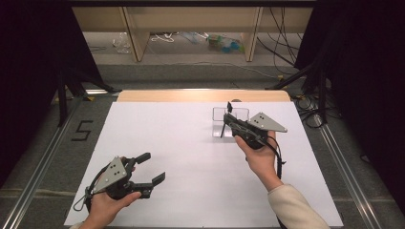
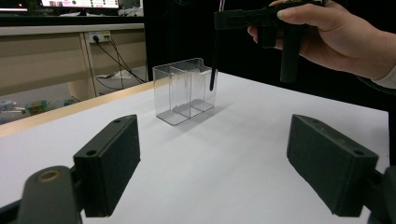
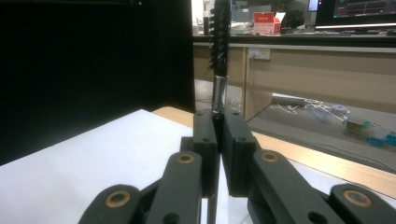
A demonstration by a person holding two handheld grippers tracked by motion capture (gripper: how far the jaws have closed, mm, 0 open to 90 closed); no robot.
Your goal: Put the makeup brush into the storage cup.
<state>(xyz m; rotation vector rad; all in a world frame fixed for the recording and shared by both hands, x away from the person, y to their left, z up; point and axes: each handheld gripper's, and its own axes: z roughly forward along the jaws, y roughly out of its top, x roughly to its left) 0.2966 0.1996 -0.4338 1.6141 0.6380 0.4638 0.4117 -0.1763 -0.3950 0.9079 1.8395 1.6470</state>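
Observation:
A clear plastic box (image 1: pixel 242 112) with two compartments stands on the white table top (image 1: pixel 181 143), right of the middle toward the far side. My right gripper (image 1: pixel 228 119) hovers at this box, shut on a thin black brush (image 1: pixel 229 105). The brush (image 3: pixel 220 37) stands upright, bristles above the jaws and handle (image 2: pixel 213 65) hanging below them. The handle's tip is level with the box (image 2: pixel 184 91) wall at its right compartment; I cannot tell whether it is inside. My left gripper (image 1: pixel 153 167) rests near the front left, open, with nothing between its fingers (image 2: pixel 109 158).
A wooden strip (image 1: pixel 200 95) borders the table's far edge. Beyond it lie a floor with cables (image 1: pixel 282 52) and a low shelf unit (image 1: pixel 191 28). Black stand legs (image 1: pixel 71 86) flank the table. A "5" (image 1: pixel 82 130) is marked on the left floor.

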